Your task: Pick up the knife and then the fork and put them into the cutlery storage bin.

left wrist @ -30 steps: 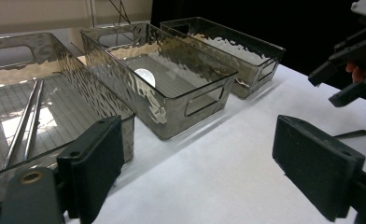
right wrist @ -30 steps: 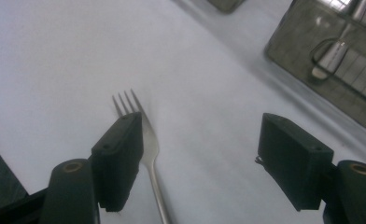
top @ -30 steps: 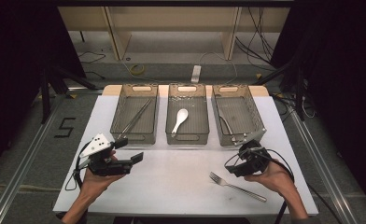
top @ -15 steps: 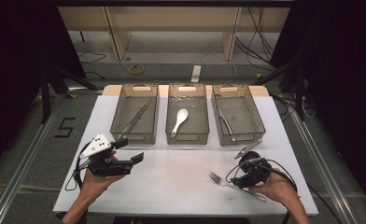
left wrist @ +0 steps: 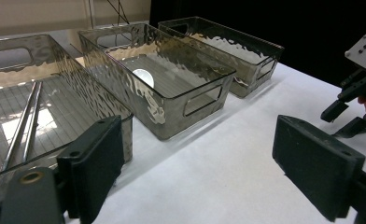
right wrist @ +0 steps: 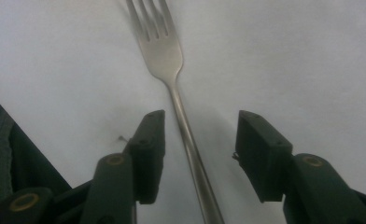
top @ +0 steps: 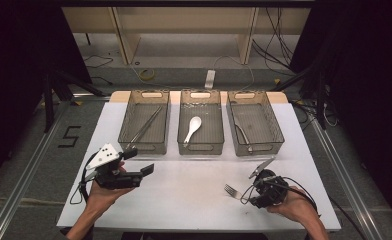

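- Fork (right wrist: 181, 112) lay flat on the white table (top: 184, 200), near your side and toward the right, with its tines pointing away from your right hand and toward the middle of the table.
- Your right gripper (right wrist: 200, 154) was low over the fork handle, and the handle ran between the two jaws.
- Jaws of this gripper had just been closing, but in the right gripper view a gap showed on each side of the handle, so the pads did not press on it.
- In the high view your right gripper (top: 256, 192) sat at the near right part of the table, just beside the fork (top: 231, 190).
- Your left gripper (left wrist: 200, 172) was held above the table at the near left, with its jaws spread wide and nothing between them.
- In the high view your left gripper (top: 139, 162) pointed to the right, just in front of the left bin (top: 145, 126).
- Three clear bins stood in a row at the far side of the table.
- Left bin held two long metal sticks (top: 145, 127).
- Middle bin (top: 200, 125) held a white spoon (top: 193, 129).
- Right bin (top: 254, 122) held a metal utensil (top: 242, 135); I could not tell which kind.
- Fork was well apart from all three bins.
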`<act>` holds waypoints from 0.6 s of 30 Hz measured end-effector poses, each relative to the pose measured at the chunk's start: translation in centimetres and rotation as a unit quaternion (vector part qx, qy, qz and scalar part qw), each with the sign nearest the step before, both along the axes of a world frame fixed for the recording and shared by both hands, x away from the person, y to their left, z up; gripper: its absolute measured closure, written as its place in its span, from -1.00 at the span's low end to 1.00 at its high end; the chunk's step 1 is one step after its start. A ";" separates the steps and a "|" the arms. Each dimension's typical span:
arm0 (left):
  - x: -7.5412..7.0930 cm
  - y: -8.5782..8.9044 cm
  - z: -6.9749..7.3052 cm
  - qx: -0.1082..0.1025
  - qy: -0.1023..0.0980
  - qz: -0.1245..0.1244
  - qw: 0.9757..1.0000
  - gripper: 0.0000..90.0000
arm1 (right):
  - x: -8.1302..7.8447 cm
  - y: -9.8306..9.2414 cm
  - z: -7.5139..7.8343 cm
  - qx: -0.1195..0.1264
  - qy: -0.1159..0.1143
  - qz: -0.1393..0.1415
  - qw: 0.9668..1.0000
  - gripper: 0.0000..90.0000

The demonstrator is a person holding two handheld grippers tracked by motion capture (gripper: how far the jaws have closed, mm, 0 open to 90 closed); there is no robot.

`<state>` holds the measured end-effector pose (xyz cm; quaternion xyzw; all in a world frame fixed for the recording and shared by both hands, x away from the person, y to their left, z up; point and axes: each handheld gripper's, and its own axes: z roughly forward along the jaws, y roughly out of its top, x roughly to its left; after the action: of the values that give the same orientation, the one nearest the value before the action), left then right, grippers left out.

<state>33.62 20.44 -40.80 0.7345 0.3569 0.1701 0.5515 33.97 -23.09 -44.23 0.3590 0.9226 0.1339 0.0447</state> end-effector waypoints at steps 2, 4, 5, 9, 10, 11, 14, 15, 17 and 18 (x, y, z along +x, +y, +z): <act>0.0 0.0 0.0 0.002 -0.001 -0.002 1.000 -0.64 | 0.0 0.1 0.0 -0.001 0.001 0.004 1.000 0.30; 0.0 0.0 0.0 0.000 -0.001 -0.001 1.000 -0.64 | 0.0 0.1 -0.1 -0.001 0.001 0.003 1.000 0.34; 0.0 0.0 0.0 0.001 -0.001 -0.001 1.000 -0.64 | 0.0 0.1 -0.1 -0.003 0.002 0.002 1.000 0.36; 0.0 0.0 0.0 -0.001 -0.001 -0.001 1.000 -0.64 | 0.0 0.2 -0.5 -0.009 0.009 0.007 1.000 0.42; 0.0 0.0 0.0 0.002 -0.001 -0.002 1.000 -0.64 | 0.0 0.3 -0.6 -0.011 0.009 0.007 1.000 0.43; 0.0 0.0 0.0 0.003 -0.001 -0.003 1.000 -0.64 | 0.0 0.3 -0.7 -0.014 0.010 0.008 1.000 0.45; 0.0 -0.1 0.0 0.003 -0.001 -0.003 1.000 -0.64 | 0.1 0.4 -0.9 -0.017 0.015 0.011 1.000 0.51; 0.0 -0.1 0.0 0.004 -0.001 -0.004 1.000 -0.64 | 0.1 0.4 -1.0 -0.017 0.017 0.012 1.000 0.53; 0.0 -0.1 0.0 0.003 -0.001 -0.003 1.000 -0.64 | 0.1 0.4 -1.0 -0.019 0.020 0.014 1.000 0.56; 0.0 -0.1 0.0 0.002 -0.001 -0.003 1.000 -0.64 | 0.0 0.4 -1.0 -0.020 0.019 0.015 1.000 0.58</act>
<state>33.60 20.39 -40.83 0.7368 0.3538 0.1697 0.5506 34.02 -22.68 -45.28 0.3466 0.9311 0.1092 0.0326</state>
